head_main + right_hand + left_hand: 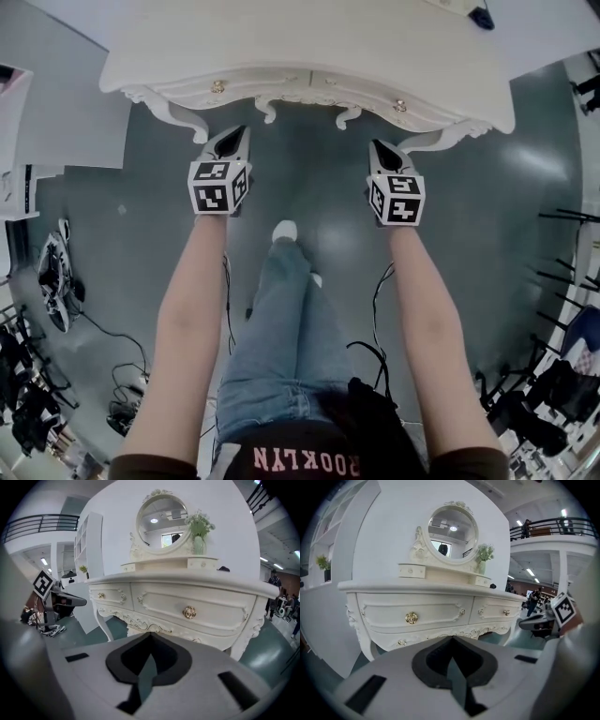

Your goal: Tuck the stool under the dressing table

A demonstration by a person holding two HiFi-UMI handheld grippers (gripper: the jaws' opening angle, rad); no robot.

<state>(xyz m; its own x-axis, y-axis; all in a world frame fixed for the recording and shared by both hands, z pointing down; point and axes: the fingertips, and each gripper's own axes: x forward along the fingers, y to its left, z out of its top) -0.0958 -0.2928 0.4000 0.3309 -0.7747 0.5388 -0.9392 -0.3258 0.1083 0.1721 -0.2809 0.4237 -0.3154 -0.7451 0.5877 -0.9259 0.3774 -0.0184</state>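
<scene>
Both tools are held in front of a cream-white carved wooden dressing table, the counter (309, 42), which stands straight ahead of the person on a dull grey-green floor (319, 202). The left tool (233, 133) is clenched. In the left gripper view its two dark-padded jaws meet at a point with nothing between them, and they aim at a drawer front with a gold rose-shaped knob (411, 618). The right tool (379, 147) is clenched and empty in the same way, its tip aimed toward a drawer front with a matching gold knob (189, 612). Neither tool touches the counter. In the head view both tips lie just short of its scalloped front edge, the left near the curved left front leg (186, 120) and the right near the curved right front leg (433, 139). Each tool carries a white cube with black square markers (217, 186) behind its jaws, and bare forearms run back from them. On the counter's top stand a round white-framed mirror (453, 532) over a low tier of small drawers and, beside it, a pale vase of green sprigs (198, 538). Between the arms, one leg in blue jeans (281, 328) reaches forward with a white shoe (284, 230) on the floor, and black cables (117, 375) lie off to the left. The stool shows in none of the views, so where it stands cannot be told.
</scene>
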